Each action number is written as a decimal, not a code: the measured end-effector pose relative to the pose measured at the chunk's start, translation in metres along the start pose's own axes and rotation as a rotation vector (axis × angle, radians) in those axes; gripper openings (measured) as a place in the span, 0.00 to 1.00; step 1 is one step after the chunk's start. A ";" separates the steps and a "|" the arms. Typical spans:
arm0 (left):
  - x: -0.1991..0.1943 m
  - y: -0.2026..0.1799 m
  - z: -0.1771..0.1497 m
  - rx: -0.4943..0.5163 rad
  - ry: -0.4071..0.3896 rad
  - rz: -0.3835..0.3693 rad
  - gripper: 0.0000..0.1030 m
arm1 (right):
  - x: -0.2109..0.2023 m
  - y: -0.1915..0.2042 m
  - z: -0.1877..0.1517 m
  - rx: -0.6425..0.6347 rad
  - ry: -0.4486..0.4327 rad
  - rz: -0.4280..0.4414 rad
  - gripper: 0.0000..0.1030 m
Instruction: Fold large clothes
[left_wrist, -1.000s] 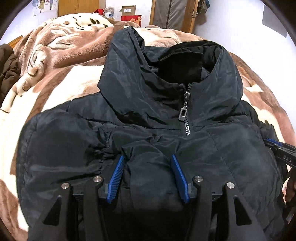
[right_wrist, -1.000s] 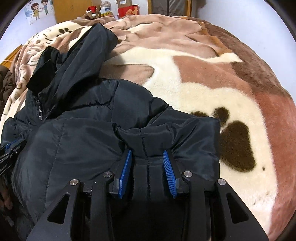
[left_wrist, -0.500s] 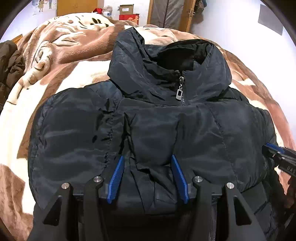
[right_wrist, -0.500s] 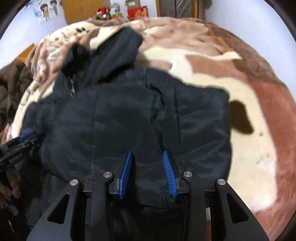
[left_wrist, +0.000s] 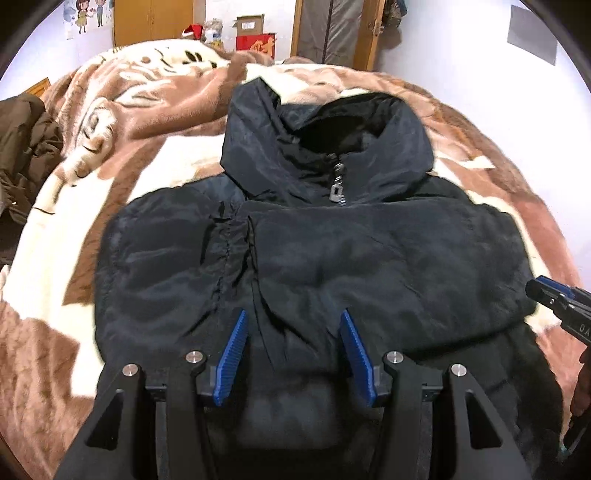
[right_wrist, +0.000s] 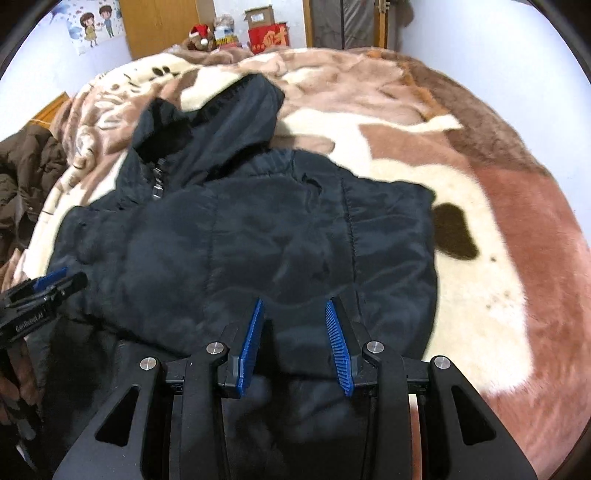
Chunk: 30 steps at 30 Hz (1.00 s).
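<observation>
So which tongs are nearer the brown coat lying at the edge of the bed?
Left. The brown coat lies off to the left side, beyond the black jacket that the left tongs grip; the right tongs grip the jacket's far side.

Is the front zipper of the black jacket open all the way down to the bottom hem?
No: on the black jacket the zipper pull sits high up just under the collar, so the front is closed there.
</observation>
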<state>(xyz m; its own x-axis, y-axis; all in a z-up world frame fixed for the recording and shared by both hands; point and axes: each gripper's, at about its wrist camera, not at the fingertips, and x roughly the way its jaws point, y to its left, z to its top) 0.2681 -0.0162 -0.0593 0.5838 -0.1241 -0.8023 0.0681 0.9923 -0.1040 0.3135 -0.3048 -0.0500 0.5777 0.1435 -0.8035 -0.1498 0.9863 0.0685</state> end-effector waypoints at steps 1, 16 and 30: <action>-0.010 -0.001 -0.004 -0.004 -0.007 -0.008 0.54 | -0.010 0.002 -0.003 -0.001 -0.011 0.001 0.35; -0.139 -0.012 -0.069 0.000 -0.097 -0.074 0.54 | -0.147 0.057 -0.056 -0.012 -0.157 0.026 0.36; -0.179 0.007 -0.090 -0.028 -0.127 -0.055 0.57 | -0.159 0.089 -0.077 -0.055 -0.152 0.074 0.42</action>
<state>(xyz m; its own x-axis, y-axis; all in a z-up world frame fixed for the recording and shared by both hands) 0.0910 0.0122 0.0309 0.6778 -0.1744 -0.7142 0.0808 0.9832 -0.1634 0.1465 -0.2457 0.0387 0.6775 0.2305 -0.6984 -0.2382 0.9672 0.0882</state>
